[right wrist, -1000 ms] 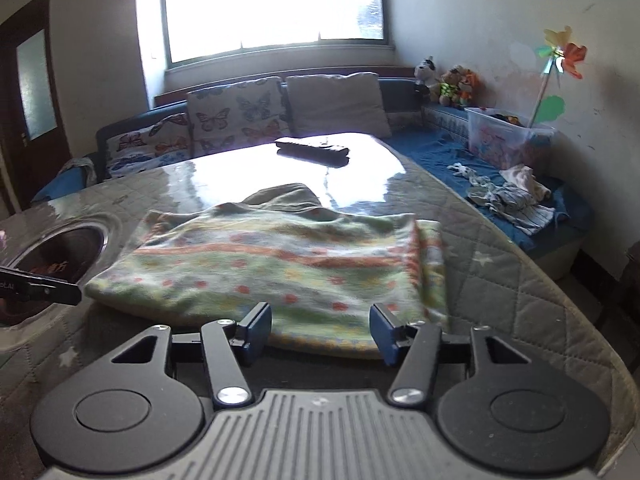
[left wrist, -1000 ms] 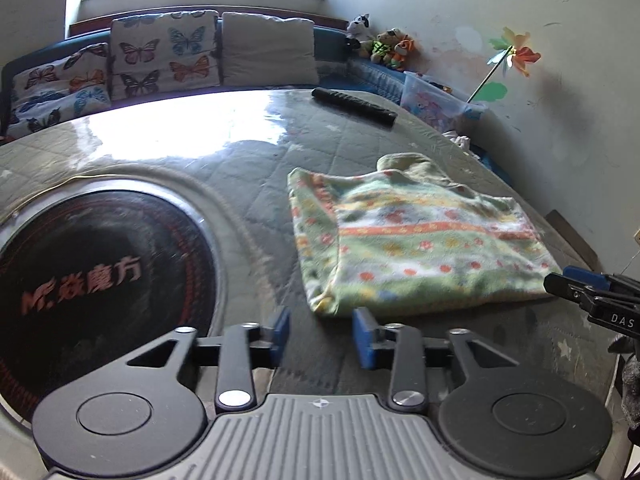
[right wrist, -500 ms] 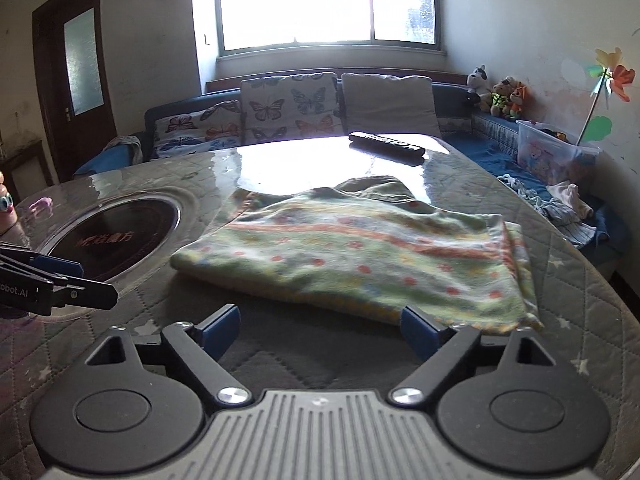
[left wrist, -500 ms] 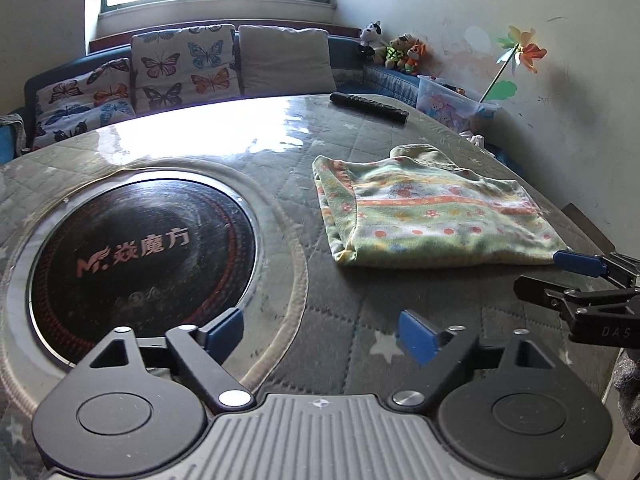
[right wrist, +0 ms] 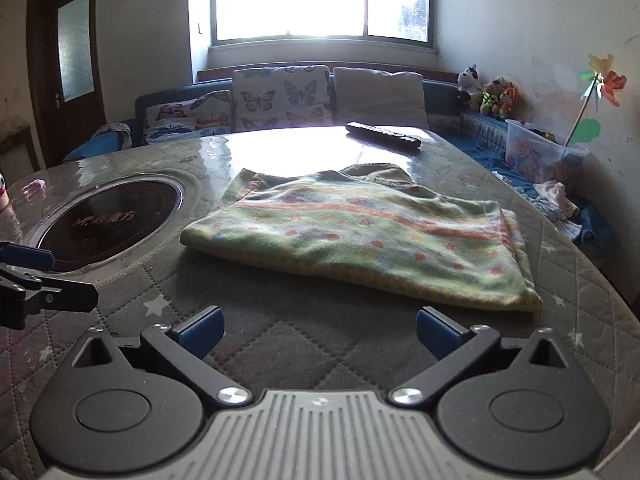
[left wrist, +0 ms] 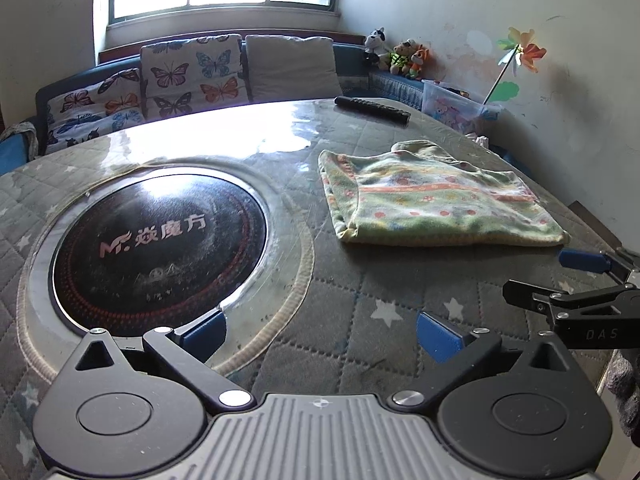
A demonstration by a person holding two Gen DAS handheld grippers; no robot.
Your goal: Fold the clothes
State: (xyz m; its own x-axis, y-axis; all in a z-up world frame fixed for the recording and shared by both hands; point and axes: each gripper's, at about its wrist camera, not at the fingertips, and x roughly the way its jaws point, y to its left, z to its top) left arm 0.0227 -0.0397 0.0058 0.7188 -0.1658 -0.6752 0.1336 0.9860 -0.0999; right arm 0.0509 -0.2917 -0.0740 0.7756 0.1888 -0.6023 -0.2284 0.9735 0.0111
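A folded green fleece garment (left wrist: 432,204) (right wrist: 360,236) with orange stripes and red dots lies flat on the quilted table cover (left wrist: 360,300). My left gripper (left wrist: 320,332) hovers over the cover near the garment's left front corner. Its jaws are opening wide, with nothing between them. My right gripper (right wrist: 320,330) stands just short of the garment's near edge, its jaws also opening and holding nothing. Each gripper shows in the other's view: the right gripper (left wrist: 544,276) at the right edge, the left gripper (right wrist: 60,276) at the left edge.
A round black induction hob (left wrist: 160,240) (right wrist: 108,220) is set into the table left of the garment. A black remote (left wrist: 372,109) lies at the table's far side. Beyond are a sofa with butterfly cushions (right wrist: 280,96), a plastic box (right wrist: 536,152) and loose clothes (right wrist: 556,200).
Both grippers have drawn back from the garment's near edge and their jaws have spread wide. The garment lies still on the table.
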